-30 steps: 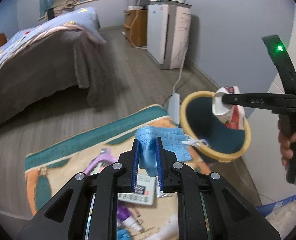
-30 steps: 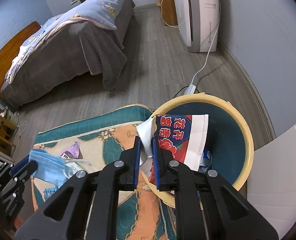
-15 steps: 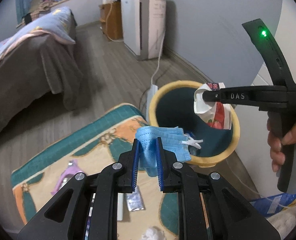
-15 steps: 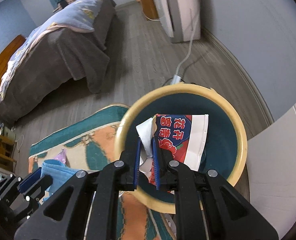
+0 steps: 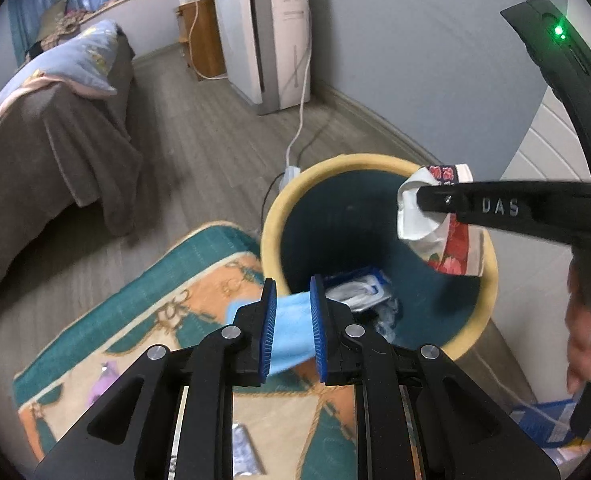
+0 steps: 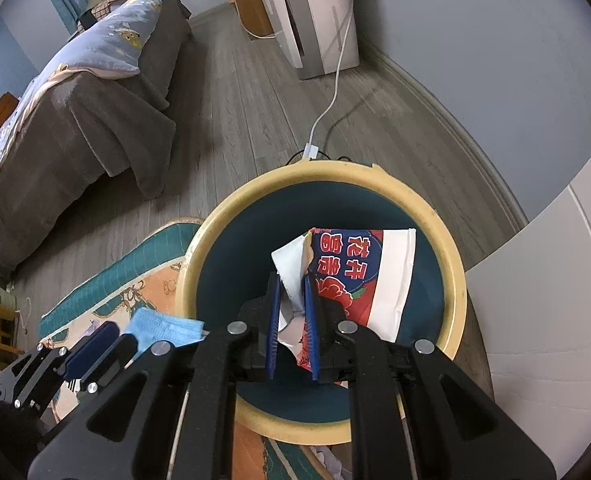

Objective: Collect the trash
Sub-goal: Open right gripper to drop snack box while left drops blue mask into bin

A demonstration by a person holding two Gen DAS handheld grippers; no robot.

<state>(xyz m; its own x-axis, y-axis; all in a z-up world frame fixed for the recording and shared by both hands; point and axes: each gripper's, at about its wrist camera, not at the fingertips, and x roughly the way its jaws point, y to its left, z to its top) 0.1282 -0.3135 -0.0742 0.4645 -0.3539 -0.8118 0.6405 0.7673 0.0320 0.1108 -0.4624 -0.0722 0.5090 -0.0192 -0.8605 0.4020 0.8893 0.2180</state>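
The bin mouth gapes wide, but the right gripper and its dangling wrapper crowd the centre. Old wrappers lie low inside, well below the rim. The rim's rug-side edge is free, just beside the left gripper.

Left gripper angled downward, right gripper likewise, both clamped (pads pressing)

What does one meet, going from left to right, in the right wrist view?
Bed → left tool holding the blue face mask → right tool gripping the red paper packet over the bin → white door.
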